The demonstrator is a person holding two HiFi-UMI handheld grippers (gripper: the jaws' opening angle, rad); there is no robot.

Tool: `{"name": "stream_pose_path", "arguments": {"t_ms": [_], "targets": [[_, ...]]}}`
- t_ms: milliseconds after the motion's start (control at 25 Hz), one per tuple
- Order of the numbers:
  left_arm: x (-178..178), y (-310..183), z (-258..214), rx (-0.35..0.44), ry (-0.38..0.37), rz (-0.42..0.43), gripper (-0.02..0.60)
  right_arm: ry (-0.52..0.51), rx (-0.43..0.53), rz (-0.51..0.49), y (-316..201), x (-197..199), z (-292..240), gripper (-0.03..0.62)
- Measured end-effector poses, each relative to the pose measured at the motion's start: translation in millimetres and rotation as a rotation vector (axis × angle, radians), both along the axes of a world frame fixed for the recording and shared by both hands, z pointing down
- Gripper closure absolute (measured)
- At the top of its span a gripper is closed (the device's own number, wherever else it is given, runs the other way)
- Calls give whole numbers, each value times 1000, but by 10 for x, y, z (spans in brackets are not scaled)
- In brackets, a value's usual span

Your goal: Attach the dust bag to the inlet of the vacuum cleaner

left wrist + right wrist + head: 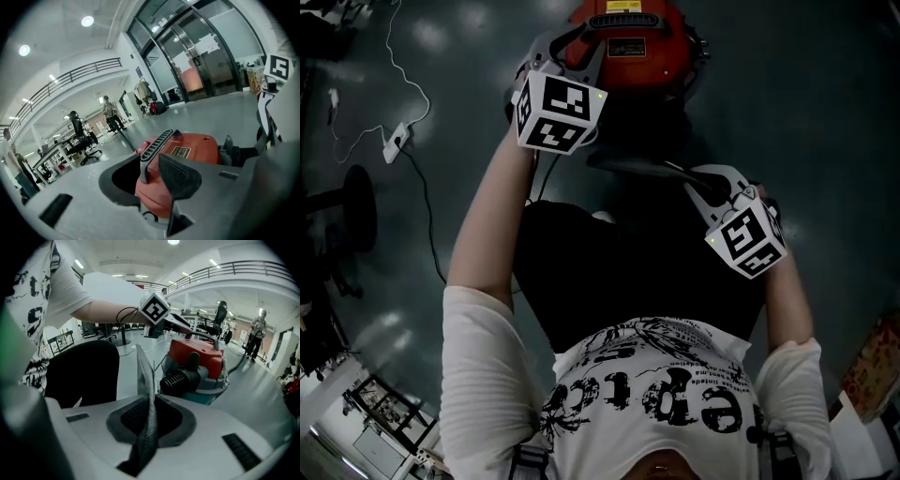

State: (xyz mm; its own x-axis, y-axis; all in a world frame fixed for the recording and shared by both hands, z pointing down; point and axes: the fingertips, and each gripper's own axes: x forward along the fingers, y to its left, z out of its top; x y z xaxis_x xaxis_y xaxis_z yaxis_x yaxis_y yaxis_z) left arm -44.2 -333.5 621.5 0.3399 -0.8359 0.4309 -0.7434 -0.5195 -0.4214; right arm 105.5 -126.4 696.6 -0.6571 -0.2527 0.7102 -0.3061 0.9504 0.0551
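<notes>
Now, right gripper [146, 423] pinching dust bag [143, 366] by its thin edge, left gripper [152, 176] parted, close to red vacuum cleaner [197, 150].

The left arm [487, 225] is stretched far, and the left gripper [151, 176] is held with jaws apart. The right arm [787, 300] is kept nearer, the right gripper [146, 427] clamped on a thin bag [144, 371] edge.

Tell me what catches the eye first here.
The red vacuum cleaner on the grey floor, at the top of the head view, stands out most. Close to it the left tool hangs with jaws apart, while the right tool pinches a thin grey flap beside a big black bag.
</notes>
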Motion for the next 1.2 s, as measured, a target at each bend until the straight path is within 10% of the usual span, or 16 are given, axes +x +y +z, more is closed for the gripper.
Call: {"name": "stream_pose_path", "arguments": {"t_ms": [560, 1200], "targets": [[292, -455, 287, -48, -343, 238, 436, 16, -18, -49, -115, -79, 97, 569], [347, -459, 307, -42, -366, 368, 446, 117, 182, -16, -428, -39, 117, 565]]}}
